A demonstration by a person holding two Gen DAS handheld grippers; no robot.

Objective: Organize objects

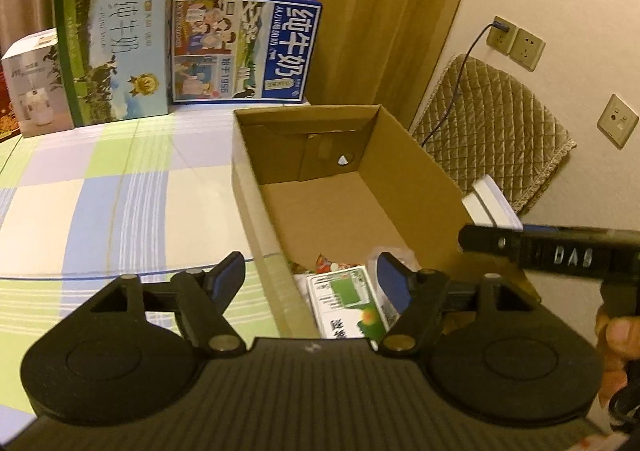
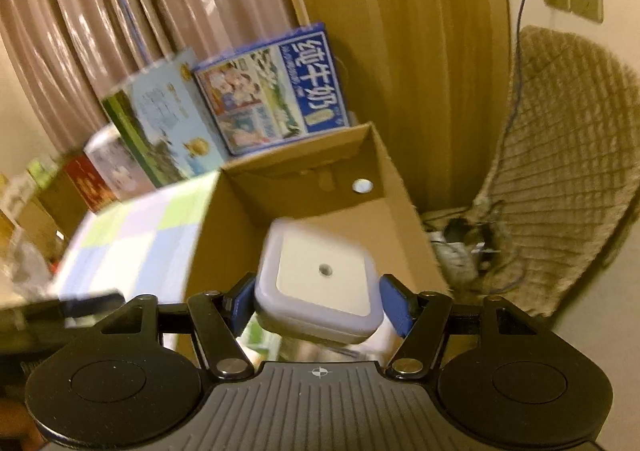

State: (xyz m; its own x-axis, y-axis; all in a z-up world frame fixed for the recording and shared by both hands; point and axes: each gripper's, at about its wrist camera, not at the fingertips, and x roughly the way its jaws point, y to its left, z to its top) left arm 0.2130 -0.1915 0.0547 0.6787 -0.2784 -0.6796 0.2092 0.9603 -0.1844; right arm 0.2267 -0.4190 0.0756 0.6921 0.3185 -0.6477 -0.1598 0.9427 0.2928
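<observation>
An open cardboard box [image 1: 404, 175] stands on the checked tablecloth [image 1: 100, 203]. A green-and-white packet [image 1: 348, 303] and some wrappers lie in its near end. My left gripper [image 1: 310, 281] hovers open over the box's near left wall, with nothing pressed between its blue pads. In the right wrist view, a white square container with a lavender rim [image 2: 320, 283] sits blurred between the pads of my right gripper [image 2: 320, 305], above the box [image 2: 304, 187]. A thin gap shows at the right pad, so the pads do not press on it. The right gripper [image 1: 488, 239] also shows at the box's right wall.
Two milk cartons, one green [image 1: 116, 51] and one blue [image 1: 244, 51], and a white box [image 1: 36, 87] stand along the table's far edge before a curtain. A quilted chair cushion [image 1: 492, 123], a cable and wall sockets [image 1: 516, 41] are right of the box.
</observation>
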